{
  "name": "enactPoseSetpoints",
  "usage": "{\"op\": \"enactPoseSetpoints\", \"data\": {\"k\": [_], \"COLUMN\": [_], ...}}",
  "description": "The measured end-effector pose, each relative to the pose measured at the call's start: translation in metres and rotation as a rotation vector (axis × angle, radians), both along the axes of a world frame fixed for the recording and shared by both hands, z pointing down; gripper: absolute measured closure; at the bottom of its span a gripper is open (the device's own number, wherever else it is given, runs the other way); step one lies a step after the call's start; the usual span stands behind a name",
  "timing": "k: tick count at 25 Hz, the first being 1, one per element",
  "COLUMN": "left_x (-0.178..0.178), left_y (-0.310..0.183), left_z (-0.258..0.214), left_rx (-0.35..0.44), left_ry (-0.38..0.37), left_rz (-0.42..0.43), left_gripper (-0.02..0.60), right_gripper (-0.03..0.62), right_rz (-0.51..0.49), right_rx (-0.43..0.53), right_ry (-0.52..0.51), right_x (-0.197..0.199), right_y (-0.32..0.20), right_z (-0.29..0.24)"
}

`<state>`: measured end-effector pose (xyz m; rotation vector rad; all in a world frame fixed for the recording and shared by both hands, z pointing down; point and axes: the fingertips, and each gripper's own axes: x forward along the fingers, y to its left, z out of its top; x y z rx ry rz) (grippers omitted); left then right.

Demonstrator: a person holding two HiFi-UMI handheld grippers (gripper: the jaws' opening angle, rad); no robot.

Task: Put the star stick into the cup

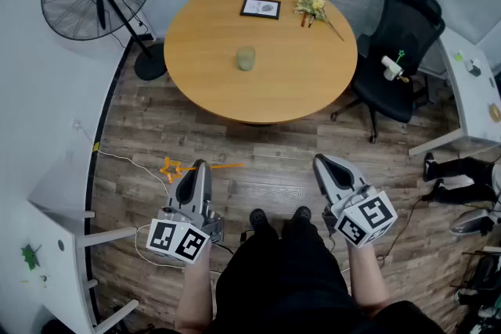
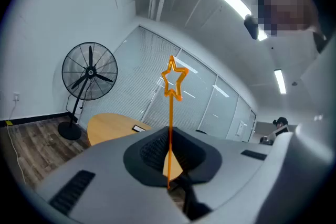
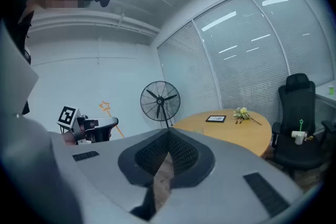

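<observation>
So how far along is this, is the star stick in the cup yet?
Not yet. Done: the left tool is shut on the star stick. In hand: the person holds it over the floor, back from the table. Left: bring it to the cup at the table's middle and drop it in. The right tool holds nothing.

In the head view the middle of the star stick (image 1: 171, 167) is lying hidden behind the left claw (image 1: 200, 167), leaving only the star and the far end showing. In the left gripper view its lower end is sitting out of sight between the closed jaws. The bottom edge is cutting off the person's arms (image 1: 196, 289), and the right edge is cutting off a second person's legs (image 1: 458, 168) and the white desk (image 1: 468, 102). The framed picture (image 1: 261, 8) on the tabletop (image 1: 211, 74) and the white thing (image 1: 391, 66) on the chair (image 1: 407, 27) are showing too small to make out.
</observation>
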<state>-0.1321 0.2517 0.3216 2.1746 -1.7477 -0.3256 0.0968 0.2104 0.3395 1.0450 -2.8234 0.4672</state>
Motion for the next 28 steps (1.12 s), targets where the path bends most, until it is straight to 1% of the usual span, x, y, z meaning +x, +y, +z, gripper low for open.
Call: {"op": "enactPoseSetpoints", "data": {"k": [11, 16, 21, 28], "left_x": [0.007, 0.008, 0.01, 0.027], "left_y": [0.018, 0.024, 0.026, 0.019], "left_z": [-0.002, 0.0, 0.005, 0.02], "left_rx": [-0.001, -0.002, -0.014, -0.053], "left_ry": [0.0, 0.005, 0.013, 0.028], "left_rz": [-0.001, 0.004, 0.014, 0.024], "left_gripper": [0.569, 0.569, 0.569, 0.569], "right_gripper": [0.588, 0.585, 0.585, 0.585], "right_rz": [0.003, 0.033, 0.053, 0.068], "right_rx": [0.012, -0.041, -0.043, -0.094], "right_ry": [-0.011, -0.058, -0.052, -0.073], "right_x": [0.007, 0.01, 0.017, 0.036], "right_y": [0.017, 0.018, 0.024, 0.016], "right_z": [-0.003, 0.003, 0.005, 0.018]}}
